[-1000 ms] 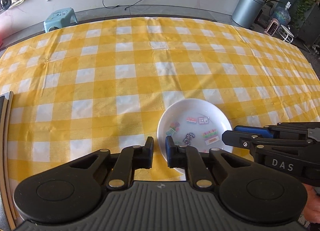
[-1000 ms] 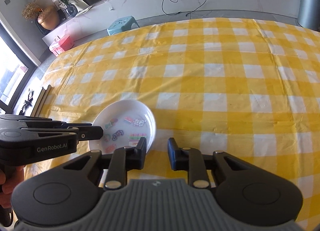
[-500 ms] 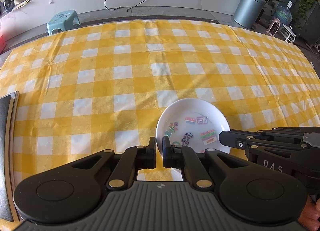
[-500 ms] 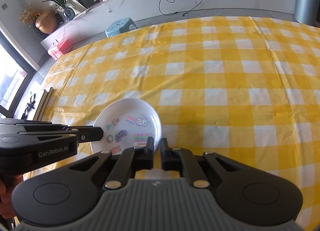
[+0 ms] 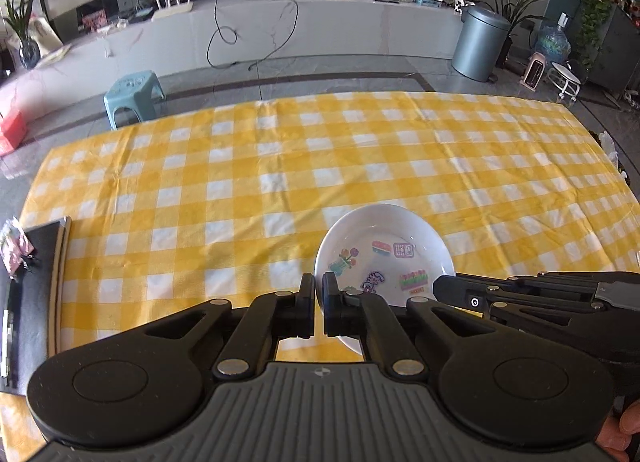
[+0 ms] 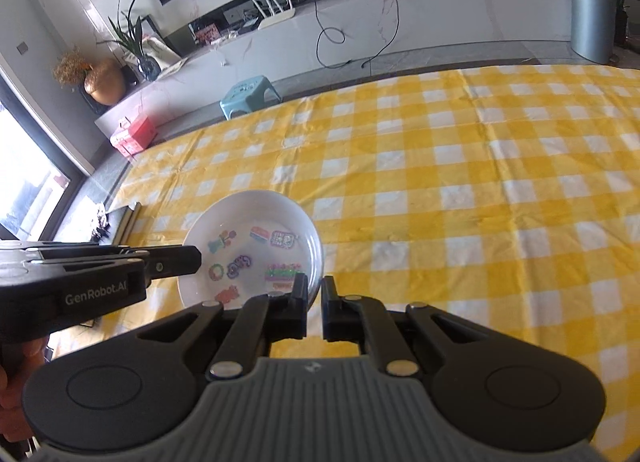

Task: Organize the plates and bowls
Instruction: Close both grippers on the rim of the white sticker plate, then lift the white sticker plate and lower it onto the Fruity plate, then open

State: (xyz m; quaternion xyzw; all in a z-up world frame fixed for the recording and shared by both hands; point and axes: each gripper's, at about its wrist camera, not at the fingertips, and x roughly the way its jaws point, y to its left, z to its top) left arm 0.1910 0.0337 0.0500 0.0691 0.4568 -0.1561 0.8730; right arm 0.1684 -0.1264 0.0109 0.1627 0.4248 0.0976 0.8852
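Note:
A white plate (image 5: 386,227) with colourful stickers inside hangs between my two grippers over the yellow checked tablecloth (image 5: 260,165). My left gripper (image 5: 319,288) is shut on its left rim. In this left wrist view my right gripper (image 5: 440,290) comes in from the right and clamps the opposite rim. The right wrist view shows the plate (image 6: 256,217) with my right gripper (image 6: 314,292) shut on its right rim, and my left gripper (image 6: 196,260) pinching the left edge. The plate looks raised slightly off the cloth and about level.
A dark flat board (image 5: 32,282) lies at the table's left edge. Beyond the far edge stand a blue stool (image 5: 134,95) and a grey bin (image 5: 482,43). A person's hand (image 5: 624,430) shows at the lower right. The cloth stretches bare far and right.
Both grippers have closed from open onto the plate's rims. Both have since risen and pulled back, carrying the plate along; more of the room is in view.

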